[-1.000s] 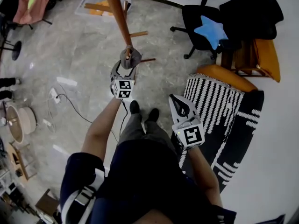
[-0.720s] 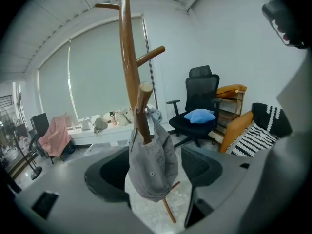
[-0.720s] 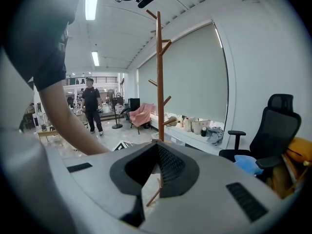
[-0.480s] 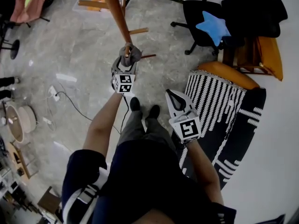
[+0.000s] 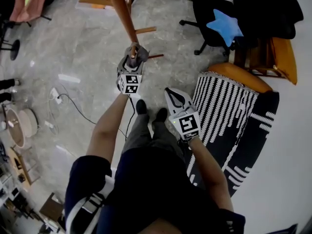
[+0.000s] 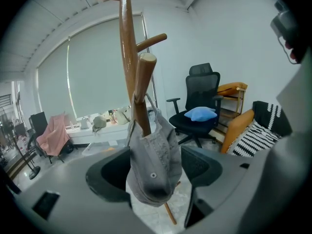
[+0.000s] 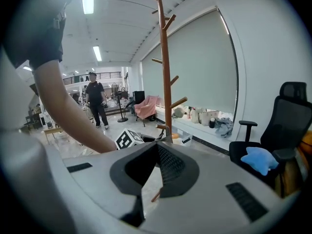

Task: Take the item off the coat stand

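Note:
A grey cap [image 6: 152,162] hangs on a low peg [image 6: 142,89] of the brown wooden coat stand [image 5: 121,11]. My left gripper [image 6: 153,168] is open, with one finger on each side of the cap; whether the pads touch the fabric is unclear. From the head view the cap [image 5: 137,56] sits just beyond the left gripper [image 5: 132,65], against the stand's pole. My right gripper [image 5: 170,93] is shut and empty, lower and to the right of the stand. In the right gripper view, that gripper [image 7: 157,144] points at the stand [image 7: 165,62].
A black office chair with a blue star cushion [image 5: 222,26] stands at the right. A black-and-white striped seat [image 5: 222,106] and an orange armchair [image 5: 280,57] lie beyond it. Cables [image 5: 63,99] trail on the floor at the left. A person [image 7: 95,104] stands far off.
My right gripper has moved up and left, closer to the stand. The left gripper has edged up around the cap, which still hangs on its peg.

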Available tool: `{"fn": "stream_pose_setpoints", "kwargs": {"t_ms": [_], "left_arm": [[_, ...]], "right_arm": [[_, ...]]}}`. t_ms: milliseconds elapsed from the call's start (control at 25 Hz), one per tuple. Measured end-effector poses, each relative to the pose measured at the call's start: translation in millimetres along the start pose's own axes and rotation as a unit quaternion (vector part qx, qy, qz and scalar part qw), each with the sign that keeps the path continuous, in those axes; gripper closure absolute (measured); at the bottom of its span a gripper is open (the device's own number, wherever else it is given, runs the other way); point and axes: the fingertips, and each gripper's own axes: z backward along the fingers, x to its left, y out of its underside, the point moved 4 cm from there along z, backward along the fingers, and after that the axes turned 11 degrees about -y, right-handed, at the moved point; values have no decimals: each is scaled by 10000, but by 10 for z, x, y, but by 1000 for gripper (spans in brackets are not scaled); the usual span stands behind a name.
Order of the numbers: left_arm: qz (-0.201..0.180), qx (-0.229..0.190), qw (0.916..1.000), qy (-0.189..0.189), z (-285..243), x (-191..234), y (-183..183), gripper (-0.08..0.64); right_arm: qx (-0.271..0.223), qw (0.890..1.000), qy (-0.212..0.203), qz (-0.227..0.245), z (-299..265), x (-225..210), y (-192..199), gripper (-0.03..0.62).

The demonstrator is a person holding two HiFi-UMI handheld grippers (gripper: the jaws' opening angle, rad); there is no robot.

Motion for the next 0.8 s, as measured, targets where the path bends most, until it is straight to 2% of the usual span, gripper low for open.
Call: {"fn": "stream_pose_setpoints", "kwargs": {"t_ms": [200,280,480,600,800], "left_arm": [[25,54,10000,-37,-48,13,18,240],[6,2,9999,-100,-63,32,-8,308],[-47,-8,9998,-211,-72,54,-12,400],[4,22,9996,-271,-92,82,-12,501],[-22,96,9994,-328,-95,101,-24,528]], "right_arm": [[63,10000,-48,-10,-73,2,48,572],[76,10000,-56,-4,-86,-7,50,572],[85,9999,-89,-29,-115,-14,53,572],[86,9999,-99,-65,-140,-24,56,572],[104,9998,-127,-79,-134,-24,70,572]]}}
